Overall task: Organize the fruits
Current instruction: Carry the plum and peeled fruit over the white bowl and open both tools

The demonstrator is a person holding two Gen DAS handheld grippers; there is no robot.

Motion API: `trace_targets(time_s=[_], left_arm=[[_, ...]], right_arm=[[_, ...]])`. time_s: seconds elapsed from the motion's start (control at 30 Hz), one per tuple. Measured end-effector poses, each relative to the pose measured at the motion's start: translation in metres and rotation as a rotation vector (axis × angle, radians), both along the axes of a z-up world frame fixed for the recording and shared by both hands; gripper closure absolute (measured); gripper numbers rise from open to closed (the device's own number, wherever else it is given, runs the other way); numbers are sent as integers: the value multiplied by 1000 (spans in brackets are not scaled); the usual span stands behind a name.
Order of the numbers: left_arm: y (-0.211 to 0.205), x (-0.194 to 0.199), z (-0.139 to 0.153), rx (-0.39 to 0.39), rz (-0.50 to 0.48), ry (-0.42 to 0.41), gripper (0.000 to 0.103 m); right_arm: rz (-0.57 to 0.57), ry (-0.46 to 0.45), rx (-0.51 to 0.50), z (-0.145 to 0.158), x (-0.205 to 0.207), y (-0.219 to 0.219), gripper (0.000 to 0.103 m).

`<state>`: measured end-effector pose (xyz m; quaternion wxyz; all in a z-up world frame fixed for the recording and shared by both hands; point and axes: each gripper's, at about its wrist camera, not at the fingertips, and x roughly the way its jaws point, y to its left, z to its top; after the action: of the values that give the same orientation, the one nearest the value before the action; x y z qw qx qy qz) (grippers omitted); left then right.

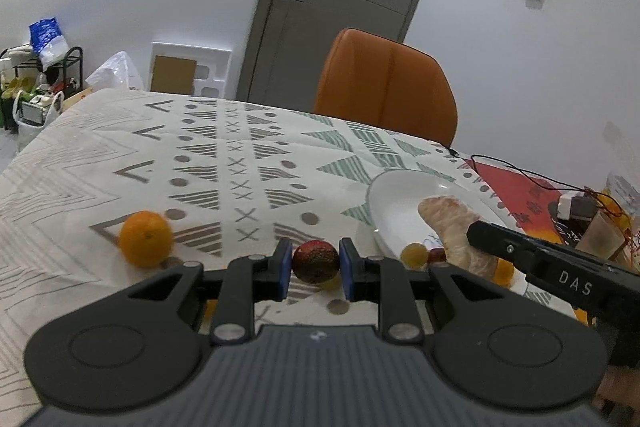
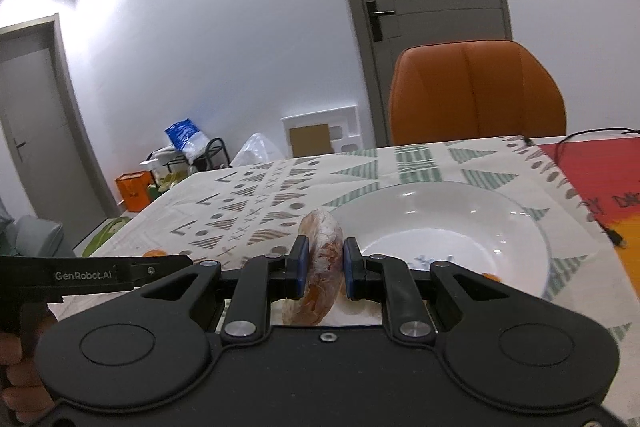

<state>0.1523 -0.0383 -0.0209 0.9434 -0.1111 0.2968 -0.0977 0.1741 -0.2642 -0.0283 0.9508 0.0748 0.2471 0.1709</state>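
Note:
My left gripper (image 1: 315,262) is shut on a small dark red round fruit (image 1: 315,261), held above the patterned tablecloth. My right gripper (image 2: 325,267) is shut on a peeled pomelo wedge (image 2: 322,259), held at the near left rim of the white plate (image 2: 460,203). In the left wrist view that wedge (image 1: 450,227) hangs over the plate (image 1: 396,203), with the right gripper's black body beside it. An orange (image 1: 146,238) lies on the cloth to the left. A small yellowish fruit (image 1: 414,254) and a small red one (image 1: 437,255) sit by the plate's near rim.
An orange chair (image 1: 386,89) stands behind the table's far edge. A black cable (image 1: 516,169), a charger and cups (image 1: 600,231) crowd the red mat on the right. Bags and a rack (image 1: 40,83) stand on the floor at the left.

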Motion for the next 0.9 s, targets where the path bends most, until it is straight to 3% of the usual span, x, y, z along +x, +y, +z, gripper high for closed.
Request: trace_targets(time_s=[0.9], left_arm=[[-68,34,2,60,-89,1,79]], right_arm=[[-122,3,21,-12,16,-69,86]])
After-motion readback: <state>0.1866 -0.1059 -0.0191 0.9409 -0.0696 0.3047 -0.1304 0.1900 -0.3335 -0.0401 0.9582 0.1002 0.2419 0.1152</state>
